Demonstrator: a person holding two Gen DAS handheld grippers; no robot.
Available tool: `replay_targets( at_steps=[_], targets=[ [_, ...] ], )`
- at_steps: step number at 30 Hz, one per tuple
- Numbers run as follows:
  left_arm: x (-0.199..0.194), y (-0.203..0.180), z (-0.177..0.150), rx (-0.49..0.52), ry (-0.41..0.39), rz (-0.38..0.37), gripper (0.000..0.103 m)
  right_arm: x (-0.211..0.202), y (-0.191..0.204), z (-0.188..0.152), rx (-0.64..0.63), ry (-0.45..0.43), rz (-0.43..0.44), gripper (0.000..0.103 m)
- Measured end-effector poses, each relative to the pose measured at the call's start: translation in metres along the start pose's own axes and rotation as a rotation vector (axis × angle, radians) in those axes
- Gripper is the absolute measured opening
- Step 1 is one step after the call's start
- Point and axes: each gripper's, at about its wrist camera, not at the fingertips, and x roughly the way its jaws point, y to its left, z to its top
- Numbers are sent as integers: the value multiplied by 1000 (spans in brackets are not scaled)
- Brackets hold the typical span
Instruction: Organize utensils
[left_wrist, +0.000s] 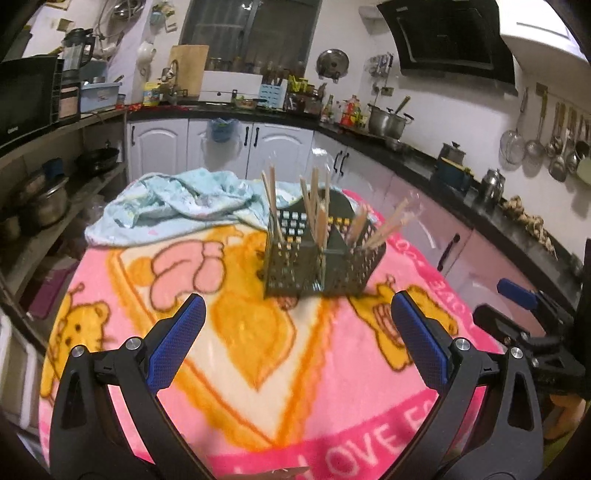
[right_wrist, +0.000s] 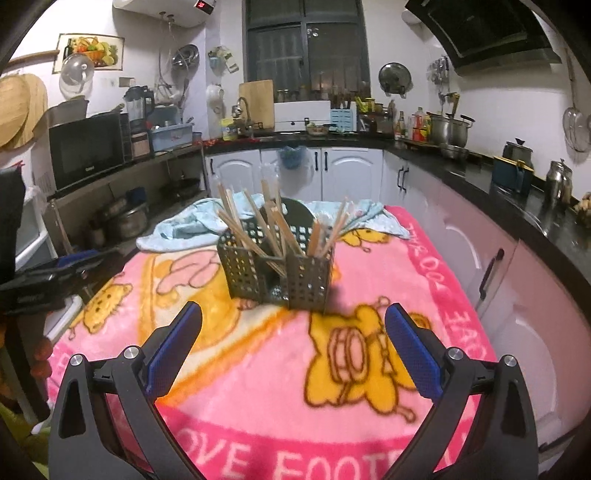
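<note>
Where chopsticks (right_wrist: 269, 221) lean outward, the perforated caddy (right_wrist: 273, 273) stands upright.

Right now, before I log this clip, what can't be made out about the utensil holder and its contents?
- Utensil holder inside: perforated walls hide the chopsticks' lower ends, both views.
- Chopstick count: left wrist view is motion-blurred; sticks overlap.
- Clear items above the chopsticks: too faint, both views.
- Holder's back: hidden behind its front, both views.
</note>
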Motion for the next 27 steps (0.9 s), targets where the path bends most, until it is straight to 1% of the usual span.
replay_targets(
  at_steps=[2, 4, 7, 9, 11, 13, 16, 18, 21, 23, 27],
  targets=[
    [-1, 0, -8, -8, -11, 15, 92, 1, 0, -11, -8, -12, -18, 97],
    [-1, -1, -17, -17, -28, 13, 92, -1, 0, -20, -22, -42, -32, 97],
    [-1, -5, -24, -16, -54, 22, 92, -8, 3, -32, -49, -111, -59, 97],
    [-3, -9, -27, 9, -95, 56, 92, -13, 5, -40, -64, -154, -65, 97],
    [-5, -13, -31, 18, -120, 59, 92, -19, 5, -45, -66, -202, -72, 97],
    [-5, -14, -35, 21, -138, 58, 92, -23, 3, -50, -52, -236, -61, 97],
    [-5, -14, -41, 21, -166, 76, 92, -27, 5, -54, -59, -273, -71, 97],
    [-5, -15, -46, 21, -190, 98, 92, -30, 8, -55, -65, -317, -77, 97],
    [-5, -18, -50, 33, -219, 107, 92, -36, 9, -58, -60, -375, -88, 97],
    [-4, -19, -51, 39, -229, 109, 92, -38, 8, -58, -54, -397, -96, 97],
    [-6, -20, -55, 43, -261, 107, 92, -35, 6, -61, -47, -415, -104, 97]
  ],
)
